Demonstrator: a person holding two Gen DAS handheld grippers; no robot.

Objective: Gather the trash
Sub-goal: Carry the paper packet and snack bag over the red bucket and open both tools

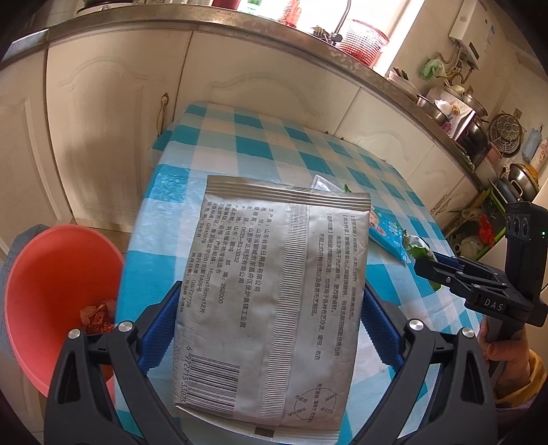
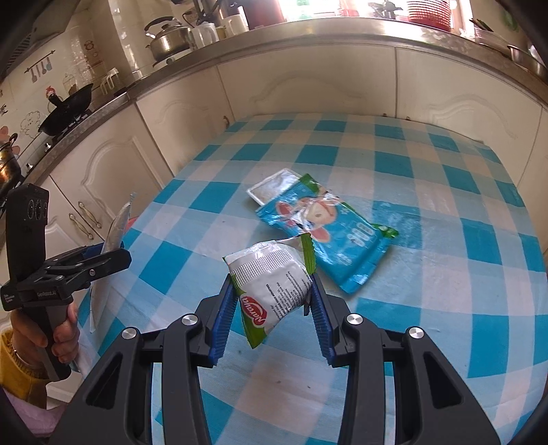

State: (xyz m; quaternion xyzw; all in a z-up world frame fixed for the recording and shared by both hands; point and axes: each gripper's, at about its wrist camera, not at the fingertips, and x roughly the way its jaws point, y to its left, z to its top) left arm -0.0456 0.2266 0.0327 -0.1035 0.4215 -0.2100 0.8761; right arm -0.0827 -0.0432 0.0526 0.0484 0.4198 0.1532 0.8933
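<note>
My left gripper [image 1: 270, 291] is shut on a large silver packet [image 1: 274, 239] with printed text and a barcode, held above the checked table [image 1: 239, 137]. The right wrist view shows that packet [image 2: 118, 229] edge-on in the left gripper [image 2: 116, 255]. My right gripper [image 2: 272, 284] is shut on a green-and-white sachet [image 2: 270, 274], lifted off the cloth. It also shows in the left wrist view as the right gripper [image 1: 423, 265] with a green wrapper [image 1: 416, 246] at its tip. A blue wipes packet [image 2: 325, 232] and a small clear packet [image 2: 274, 188] lie on the table [image 2: 428, 205].
An orange-red bin [image 1: 51, 274] stands beside the table's left edge, with red wrappers [image 1: 97, 316] in it. Cream cabinets [image 1: 102, 119] and a steel counter [image 1: 239, 20] with pots and a sink run behind the table. A hand [image 2: 61, 335] grips the left tool's handle.
</note>
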